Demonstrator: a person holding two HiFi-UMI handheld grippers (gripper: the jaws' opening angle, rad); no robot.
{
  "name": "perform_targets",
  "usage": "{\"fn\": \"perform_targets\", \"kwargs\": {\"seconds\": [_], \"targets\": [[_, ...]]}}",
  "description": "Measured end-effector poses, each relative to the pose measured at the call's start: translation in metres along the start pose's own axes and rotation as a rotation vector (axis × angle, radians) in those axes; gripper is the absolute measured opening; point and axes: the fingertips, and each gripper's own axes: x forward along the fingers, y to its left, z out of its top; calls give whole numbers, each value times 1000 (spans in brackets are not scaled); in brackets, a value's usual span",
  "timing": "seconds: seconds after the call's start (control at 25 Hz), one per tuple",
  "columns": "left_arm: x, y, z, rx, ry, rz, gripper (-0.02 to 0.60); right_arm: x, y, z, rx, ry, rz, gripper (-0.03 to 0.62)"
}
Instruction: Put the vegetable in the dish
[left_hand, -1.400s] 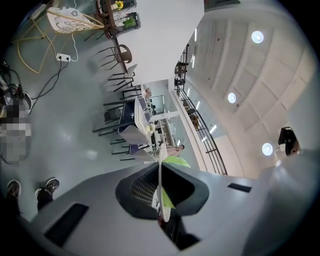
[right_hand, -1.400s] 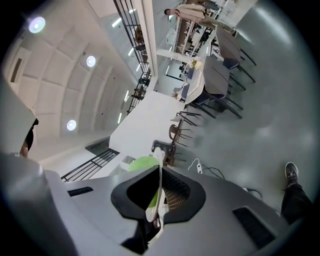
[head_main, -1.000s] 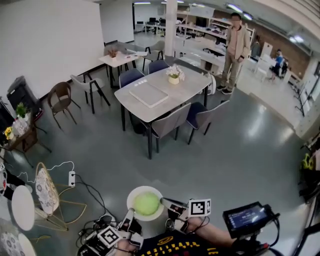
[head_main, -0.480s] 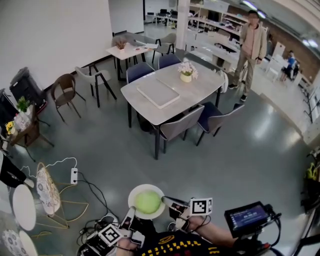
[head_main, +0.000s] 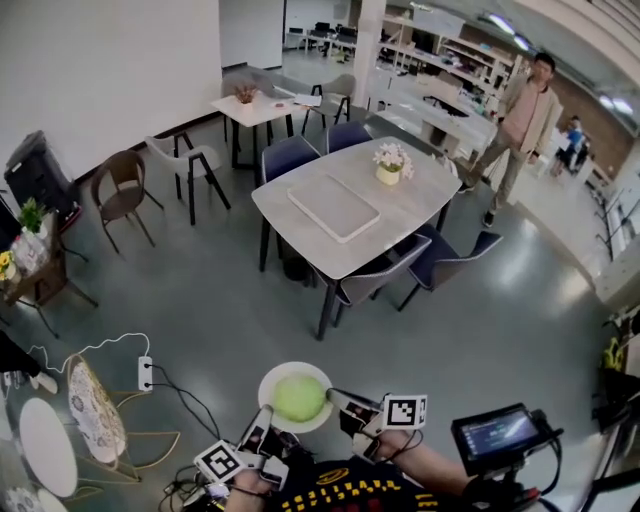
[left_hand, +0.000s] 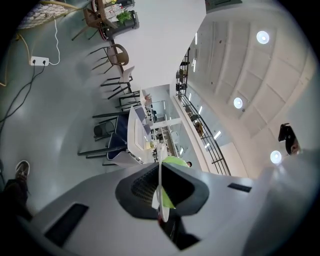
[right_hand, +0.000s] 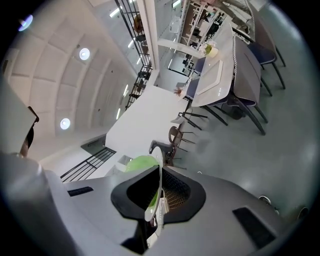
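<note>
One table (head_main: 405, 215): far middle of the room, chairs (head_main: 375, 272) tucked round it, flat tray (head_main: 333, 207) and a little flower pot (head_main: 388, 172) on top
person (head_main: 520, 120): standing far right, well past the table
dish (head_main: 266, 388): white, round, right at the near edge, carried between both grippers
vegetable (head_main: 298, 398): green round thing, sitting in the middle of the dish
left gripper (head_main: 262, 422): jaws pinched tight on the dish's near-left rim
right gripper (head_main: 338, 401): same deal, jaws squeezed onto the right rim

Bright, even indoor light. Round ceiling lamps (left_hand: 263, 37) flare in both gripper views. Pale sheen on floor (head_main: 530, 290), shadows soft. Heavy fisheye bend, dark corners, close foreground soft.
</note>
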Motion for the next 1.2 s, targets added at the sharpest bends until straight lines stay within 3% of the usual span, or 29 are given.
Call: {"fn": "perform_targets", "kwargs": {"seconds": [0.16, 0.36, 0.76, 1.2], "targets": [[7, 7, 46, -20, 8, -8, 15, 48, 9, 6, 7, -12, 12, 21], [13, 16, 84, -40, 11, 2, 15, 81, 0, 13, 15, -7, -49, 21], [31, 34, 148, -31, -43, 41, 15, 156, -8, 35, 40, 55, 0, 21], [120, 34, 225, 36, -119, 64, 15, 237, -34, 127, 53, 106, 46, 21]]}}
